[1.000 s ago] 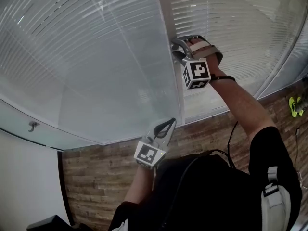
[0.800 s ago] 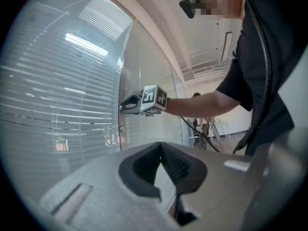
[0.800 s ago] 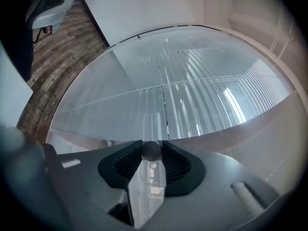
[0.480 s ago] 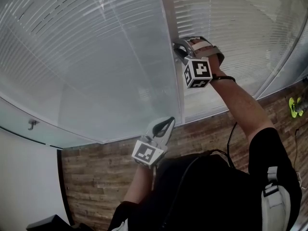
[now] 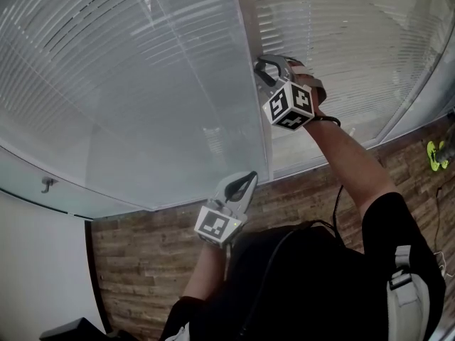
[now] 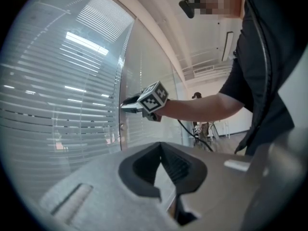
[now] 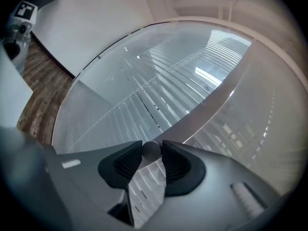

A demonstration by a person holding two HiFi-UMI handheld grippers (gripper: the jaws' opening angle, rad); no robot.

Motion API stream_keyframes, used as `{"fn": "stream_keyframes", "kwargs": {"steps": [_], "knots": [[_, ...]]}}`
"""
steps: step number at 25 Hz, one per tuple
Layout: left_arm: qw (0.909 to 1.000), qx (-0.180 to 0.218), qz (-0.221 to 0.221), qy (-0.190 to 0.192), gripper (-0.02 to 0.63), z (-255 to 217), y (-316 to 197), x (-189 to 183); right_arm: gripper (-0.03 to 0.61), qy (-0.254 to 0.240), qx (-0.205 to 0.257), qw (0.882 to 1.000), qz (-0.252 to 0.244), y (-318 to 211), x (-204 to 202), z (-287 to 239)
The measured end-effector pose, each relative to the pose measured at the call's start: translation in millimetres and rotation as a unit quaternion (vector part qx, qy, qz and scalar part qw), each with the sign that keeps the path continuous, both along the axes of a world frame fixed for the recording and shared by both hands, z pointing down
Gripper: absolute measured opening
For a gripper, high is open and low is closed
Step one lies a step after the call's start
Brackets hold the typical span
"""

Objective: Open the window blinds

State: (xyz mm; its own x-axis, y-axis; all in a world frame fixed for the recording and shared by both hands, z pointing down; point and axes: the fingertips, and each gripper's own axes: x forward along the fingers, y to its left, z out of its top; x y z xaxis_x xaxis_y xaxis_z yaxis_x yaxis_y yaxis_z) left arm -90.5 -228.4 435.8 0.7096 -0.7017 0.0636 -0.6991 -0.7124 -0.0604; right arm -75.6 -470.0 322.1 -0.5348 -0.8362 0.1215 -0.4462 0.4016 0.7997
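Observation:
White slatted blinds (image 5: 128, 69) sit behind glass panes on both sides of a pale upright frame (image 5: 250, 98). A small round grey knob (image 7: 150, 149) sticks out from that frame. My right gripper (image 7: 151, 152) has just been closing, and its pads now press on the knob from both sides. In the head view the right gripper (image 5: 264, 69) is raised against the frame, its marker cube rolled over. My left gripper (image 5: 245, 183) hangs lower, near the bottom of the glass, shut and holding nothing. In the left gripper view its jaws (image 6: 161, 146) meet at the tips.
A wood-plank floor (image 5: 142, 254) runs below the glass. A white wall (image 5: 35, 268) stands at the left, with a small hook (image 5: 47, 185) on the sill strip. A yellow-green object (image 5: 435, 155) lies on the floor at the far right.
The right gripper closed on the knob and then rolled, so its marker cube now shows a different corner. The left gripper has stayed where it was.

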Motion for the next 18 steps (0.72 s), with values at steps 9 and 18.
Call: {"fn": "stream_keyframes", "kwargs": {"steps": [9, 18], "knots": [[1.0, 0.001, 0.0, 0.0, 0.005, -2.4, -0.3, -0.6, 0.133, -0.154, -0.051, 0.987, 0.017, -1.1, 5.8, -6.2], [1.0, -0.002, -0.005, 0.0, 0.005, -0.5, -2.5, -2.4, 0.135, -0.272, -0.11, 0.956, 0.013, -4.7, 9.1, -5.3]]}}
